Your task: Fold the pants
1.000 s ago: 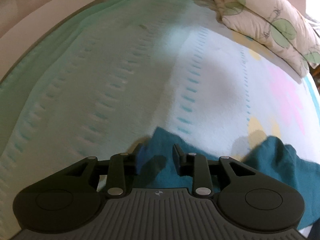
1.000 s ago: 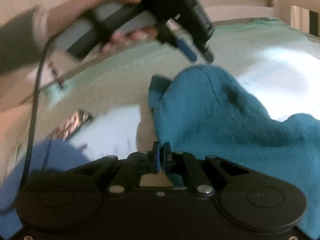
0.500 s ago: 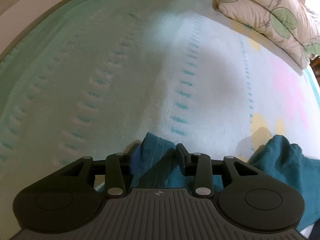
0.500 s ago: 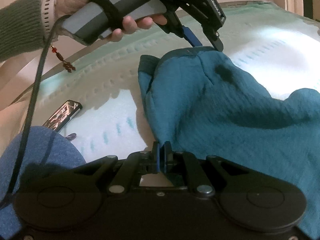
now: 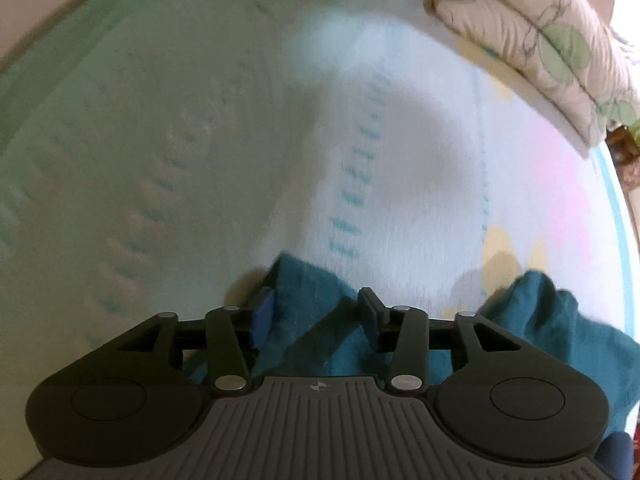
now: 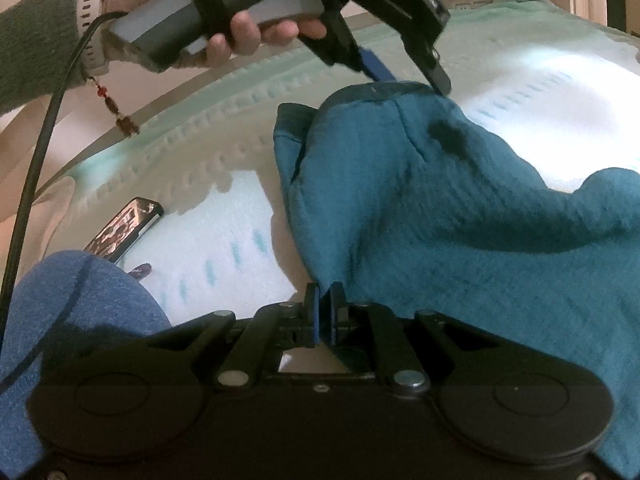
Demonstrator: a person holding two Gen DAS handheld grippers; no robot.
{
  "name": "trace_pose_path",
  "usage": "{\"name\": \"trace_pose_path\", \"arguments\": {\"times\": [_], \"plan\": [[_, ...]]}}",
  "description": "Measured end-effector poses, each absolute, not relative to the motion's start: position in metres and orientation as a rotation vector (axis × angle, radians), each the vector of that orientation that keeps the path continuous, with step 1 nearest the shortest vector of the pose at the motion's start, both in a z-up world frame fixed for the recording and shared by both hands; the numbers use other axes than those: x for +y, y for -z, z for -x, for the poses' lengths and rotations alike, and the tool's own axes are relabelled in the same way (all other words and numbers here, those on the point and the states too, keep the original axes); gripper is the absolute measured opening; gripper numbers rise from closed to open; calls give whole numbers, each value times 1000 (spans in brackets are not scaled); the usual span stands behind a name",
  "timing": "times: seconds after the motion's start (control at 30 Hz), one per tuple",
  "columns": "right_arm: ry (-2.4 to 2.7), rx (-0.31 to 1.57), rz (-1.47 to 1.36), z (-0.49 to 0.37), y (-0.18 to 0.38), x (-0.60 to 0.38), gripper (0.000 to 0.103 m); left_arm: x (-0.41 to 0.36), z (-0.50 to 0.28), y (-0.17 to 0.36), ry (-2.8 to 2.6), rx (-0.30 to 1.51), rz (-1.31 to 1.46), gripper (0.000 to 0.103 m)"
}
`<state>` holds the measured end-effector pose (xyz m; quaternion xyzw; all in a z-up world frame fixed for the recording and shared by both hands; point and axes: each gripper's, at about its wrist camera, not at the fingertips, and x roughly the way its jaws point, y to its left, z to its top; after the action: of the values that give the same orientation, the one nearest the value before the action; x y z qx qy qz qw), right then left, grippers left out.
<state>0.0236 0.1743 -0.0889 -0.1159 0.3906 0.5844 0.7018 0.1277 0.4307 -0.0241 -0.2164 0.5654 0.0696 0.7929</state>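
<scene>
Fingers (image 6: 438, 74) opening over pants (image 6: 460, 216); phone (image 6: 124, 228) only right view.

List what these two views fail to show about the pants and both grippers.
- Pants: cut off at the right wrist view's right edge; full shape unknown.
- Right gripper: cloth hides whether its pads pinch it.
- Left gripper: jaws opening over cloth; left wrist view blurred, contact unclear.

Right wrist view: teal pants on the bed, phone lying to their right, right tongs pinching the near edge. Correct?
Not quite. The phone lies left of the teal pants, not right, as the right wrist view shows. The pants are on the bed, and the right tongs pinch their near edge.
</scene>
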Motion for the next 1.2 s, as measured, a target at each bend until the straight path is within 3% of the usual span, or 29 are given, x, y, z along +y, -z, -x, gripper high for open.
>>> {"name": "trace_pose_path", "arguments": {"times": [0.13, 0.2, 0.23, 0.27, 0.37, 0.43, 0.53, 0.77, 0.9, 0.93, 0.97, 1.03, 1.2], "plan": [[-1299, 875, 251, -24, 90, 175, 15, 419, -130, 39, -105, 1271, 515, 51], [-1297, 878, 247, -24, 90, 175, 15, 416, -129, 45, -148, 1299, 562, 40], [-1296, 879, 245, -24, 91, 174, 15, 416, -126, 47, -178, 1292, 600, 26], [-1294, 879, 243, -24, 90, 174, 15, 419, -122, 47, -199, 1271, 651, 21], [-1290, 875, 239, -23, 90, 172, 18, 427, -97, 31, -339, 1113, 745, 16], [-1277, 865, 227, -24, 88, 168, 19, 431, -82, 19, -390, 1040, 705, 16], [-1272, 897, 191, -28, 91, 168, 18, 433, -81, 37, -371, 1127, 692, 17], [-1240, 850, 199, -24, 74, 157, 20, 446, -94, 23, -279, 1210, 589, 36], [-1222, 754, 242, -15, 61, 161, 20, 452, -97, 5, -285, 1257, 459, 37], [-1214, 722, 256, -12, 57, 163, 23, 452, -99, 0, -287, 1259, 423, 37], [-1210, 691, 270, -9, 53, 166, 34, 454, -98, -3, -282, 1259, 404, 37], [-1198, 621, 298, -2, 46, 172, 48, 457, -98, -8, -267, 1270, 406, 37], [-1223, 544, 352, 6, 39, 188, 48, 455, -102, -11, -273, 1279, 334, 36]]}}
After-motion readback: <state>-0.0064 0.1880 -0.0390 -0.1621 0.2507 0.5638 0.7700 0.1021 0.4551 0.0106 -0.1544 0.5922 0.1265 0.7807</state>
